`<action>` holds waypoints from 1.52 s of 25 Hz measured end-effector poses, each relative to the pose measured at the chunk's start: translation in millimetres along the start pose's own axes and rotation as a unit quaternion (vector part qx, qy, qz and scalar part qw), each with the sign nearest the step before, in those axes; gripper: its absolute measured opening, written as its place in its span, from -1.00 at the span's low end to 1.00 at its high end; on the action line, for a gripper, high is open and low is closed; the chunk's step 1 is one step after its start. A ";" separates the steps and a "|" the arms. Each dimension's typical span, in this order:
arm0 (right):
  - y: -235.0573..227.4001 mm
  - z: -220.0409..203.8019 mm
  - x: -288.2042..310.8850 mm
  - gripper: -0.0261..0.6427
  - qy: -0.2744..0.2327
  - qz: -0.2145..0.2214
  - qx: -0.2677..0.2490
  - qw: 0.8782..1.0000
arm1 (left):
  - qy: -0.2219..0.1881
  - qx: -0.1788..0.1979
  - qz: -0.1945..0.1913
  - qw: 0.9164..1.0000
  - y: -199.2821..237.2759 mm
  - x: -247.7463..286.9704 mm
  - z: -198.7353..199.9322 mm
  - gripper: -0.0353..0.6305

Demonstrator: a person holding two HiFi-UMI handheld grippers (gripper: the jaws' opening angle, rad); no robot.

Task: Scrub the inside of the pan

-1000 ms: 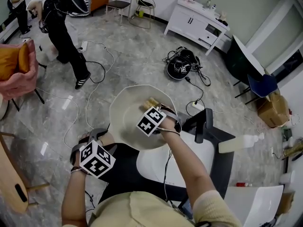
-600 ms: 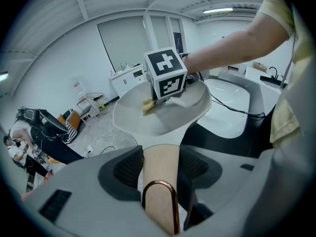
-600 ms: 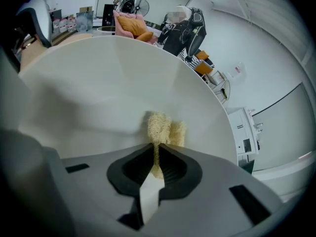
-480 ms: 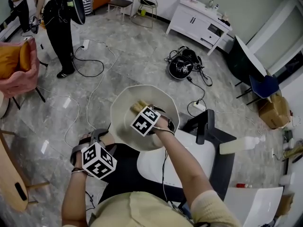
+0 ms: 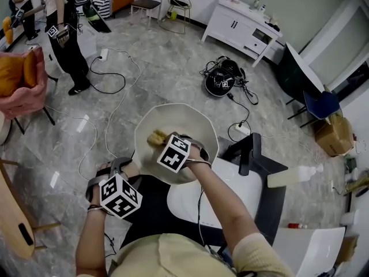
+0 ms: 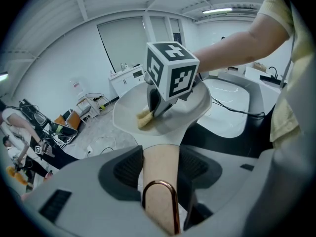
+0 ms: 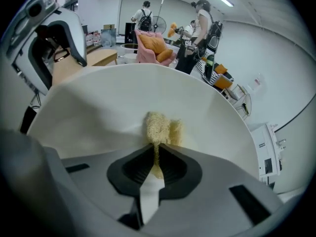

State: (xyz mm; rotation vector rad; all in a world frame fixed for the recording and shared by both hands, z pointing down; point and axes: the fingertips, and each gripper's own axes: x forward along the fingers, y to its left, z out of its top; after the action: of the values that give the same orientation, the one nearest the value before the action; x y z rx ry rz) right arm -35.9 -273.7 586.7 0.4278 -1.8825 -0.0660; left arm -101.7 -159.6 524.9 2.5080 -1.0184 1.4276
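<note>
A cream pan (image 5: 185, 120) hangs in the air over the floor, tilted up toward me. My left gripper (image 5: 122, 167) is shut on its beige handle (image 6: 160, 179), which ends in a copper loop. My right gripper (image 5: 163, 141) is shut on a yellow fibrous sponge (image 5: 156, 137) and presses it against the pan's inside, left of centre. In the right gripper view the sponge (image 7: 160, 127) sticks out past the jaws onto the pan wall (image 7: 98, 102). In the left gripper view the right gripper's marker cube (image 6: 170, 75) stands over the pan (image 6: 202, 100).
A white basin (image 5: 187, 203) in a dark counter lies below my right arm, with a black faucet (image 5: 245, 153) and a pale bottle (image 5: 291, 176) beside it. Cables and a black bag (image 5: 219, 82) lie on the floor. People stand far left (image 5: 66, 27).
My right gripper has dragged the sponge leftward and slightly down across the pan's inside. The left gripper and pan stay nearly still. The people in the background have shifted.
</note>
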 end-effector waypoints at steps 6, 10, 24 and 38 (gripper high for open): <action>25.0 3.0 -6.3 -0.79 0.002 0.047 -0.048 0.998 | -0.003 -0.002 -0.001 1.000 0.4 -0.6 -0.3 -0.18; 38.8 0.0 -8.7 -0.79 0.011 0.081 -0.068 0.994 | -0.004 -0.002 -0.001 1.000 0.7 -0.1 -1.1 -0.18; 73.4 -20.9 -28.8 -0.79 0.072 0.189 -0.119 0.972 | -0.007 -0.004 -0.001 1.000 0.8 -1.7 -1.1 -0.18; 70.6 -84.8 -52.9 -0.80 0.237 0.247 -0.129 0.931 | -0.008 -0.003 -0.001 1.000 0.5 -0.9 -0.5 -0.18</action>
State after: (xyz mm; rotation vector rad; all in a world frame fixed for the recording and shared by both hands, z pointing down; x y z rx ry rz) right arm 39.1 -177.1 586.6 -0.2078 -1.4261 0.1191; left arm -102.7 -159.4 524.4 2.5197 -1.0210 1.4044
